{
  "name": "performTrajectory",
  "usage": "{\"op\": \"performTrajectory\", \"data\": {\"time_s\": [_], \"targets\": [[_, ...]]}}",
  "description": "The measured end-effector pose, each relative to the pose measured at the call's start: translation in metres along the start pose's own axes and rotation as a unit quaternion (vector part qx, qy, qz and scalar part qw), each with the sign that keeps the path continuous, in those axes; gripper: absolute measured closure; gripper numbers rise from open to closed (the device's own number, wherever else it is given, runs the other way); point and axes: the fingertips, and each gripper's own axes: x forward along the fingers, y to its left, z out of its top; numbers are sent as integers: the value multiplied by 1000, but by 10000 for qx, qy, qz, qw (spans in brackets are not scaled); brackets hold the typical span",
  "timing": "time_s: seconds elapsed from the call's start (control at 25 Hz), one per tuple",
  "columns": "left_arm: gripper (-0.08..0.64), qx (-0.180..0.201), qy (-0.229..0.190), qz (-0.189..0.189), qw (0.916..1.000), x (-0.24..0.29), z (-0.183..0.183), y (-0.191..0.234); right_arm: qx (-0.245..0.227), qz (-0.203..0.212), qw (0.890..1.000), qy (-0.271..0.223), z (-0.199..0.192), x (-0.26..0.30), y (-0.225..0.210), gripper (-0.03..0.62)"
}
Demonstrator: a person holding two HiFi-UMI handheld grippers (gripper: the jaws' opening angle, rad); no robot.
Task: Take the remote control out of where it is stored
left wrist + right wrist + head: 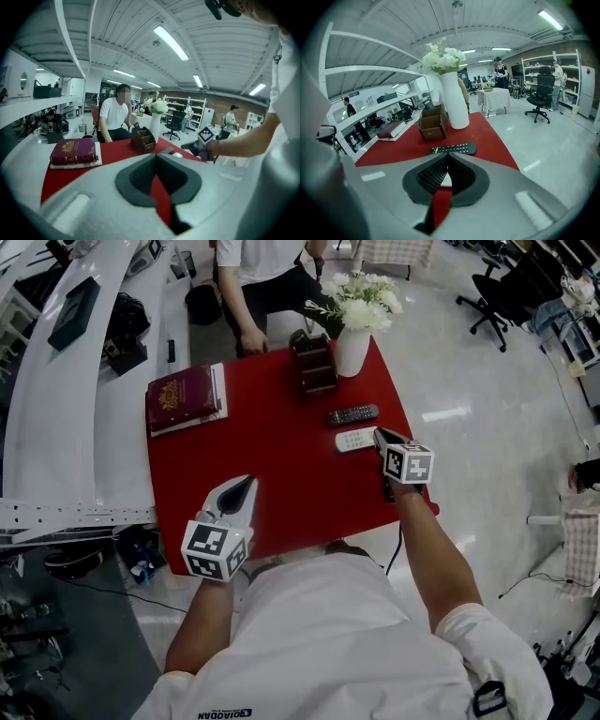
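Observation:
Two remotes lie on the red table (272, 474): a black remote (353, 414) (453, 149) and, nearer me, a white remote (354, 439). The brown wooden organizer (314, 362) (431, 123) stands behind them beside the white vase (352, 351). My right gripper (378, 435) (447, 157) hovers at the white remote's right end, jaws shut and holding nothing; a sliver of the white remote (445, 179) shows below its pads. My left gripper (248, 482) (156, 157) is shut and empty over the table's near left part.
A maroon book (183, 397) (72, 151) lies on papers at the table's far left. A person (262, 277) sits at the far edge behind the organizer. White shelving (66, 381) runs along the left. The table's right edge is close under my right gripper.

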Motion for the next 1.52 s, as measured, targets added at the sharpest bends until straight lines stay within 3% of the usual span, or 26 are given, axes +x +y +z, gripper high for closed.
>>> {"op": "performTrajectory", "data": {"time_s": [0.16,0.36,0.56,0.72,0.88,1.52], "targets": [[560,-6,-63,-2,10000,-4,1,3,-61,345,9992,-175,10,-15,35,588],[560,52,-179,1,9998,-8,8,6,27,1086,9933,-387,24,-40,92,588],[560,60,-278,-6,9996,-13,12,8,-394,1559,9851,-605,37,-64,147,588],[560,71,-343,-6,9994,-18,18,11,-875,1729,9785,-711,37,-76,178,588],[560,88,-293,-16,9995,-21,18,12,-860,1914,9756,-650,26,-76,195,588],[560,94,-195,69,9997,-27,14,15,-1137,1940,9726,-584,24,-72,204,588]]}}
